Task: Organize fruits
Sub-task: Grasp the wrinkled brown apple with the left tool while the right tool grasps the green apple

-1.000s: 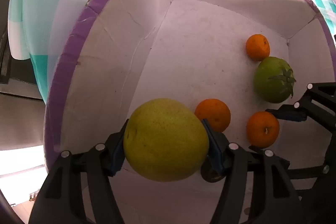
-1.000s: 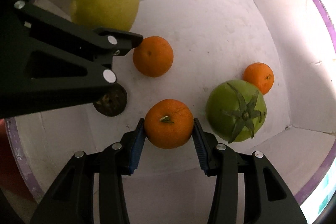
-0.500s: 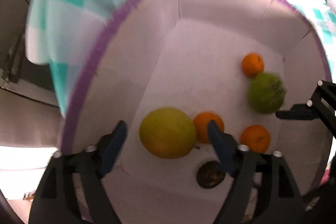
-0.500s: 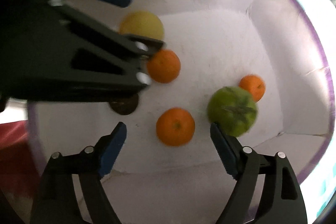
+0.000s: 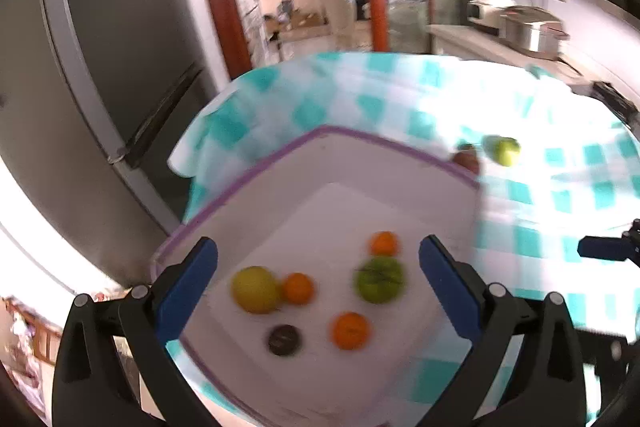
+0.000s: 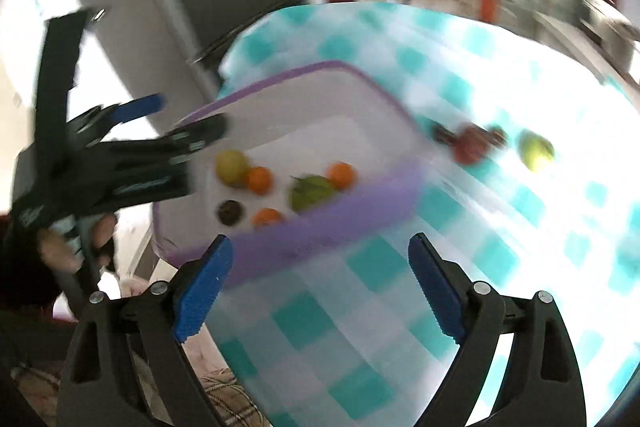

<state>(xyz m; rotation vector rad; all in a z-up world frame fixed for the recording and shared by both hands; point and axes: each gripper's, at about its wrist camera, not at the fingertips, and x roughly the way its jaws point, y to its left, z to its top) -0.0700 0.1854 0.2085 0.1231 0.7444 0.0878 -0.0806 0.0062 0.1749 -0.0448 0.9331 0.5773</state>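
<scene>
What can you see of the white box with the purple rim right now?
The white box with the purple rim is an open-topped, rectangular container that looks like plastic or coated card. It sits upright on the teal-and-white checked tablecloth, near the table's corner. On its white floor lie a yellow-green round fruit, three oranges, a green tomato-like fruit and a small dark round object. No tongs touch it; the image is motion-blurred.

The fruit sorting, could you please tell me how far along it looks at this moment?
Mostly done: the purple-rimmed box holds a yellow-green citrus, three oranges, a green tomato-like fruit and a small dark fruit. Nothing is in hand; the left gripper and right gripper both have open, empty jaws. Left: a green fruit and a blurred reddish fruit on the checked tablecloth.
</scene>
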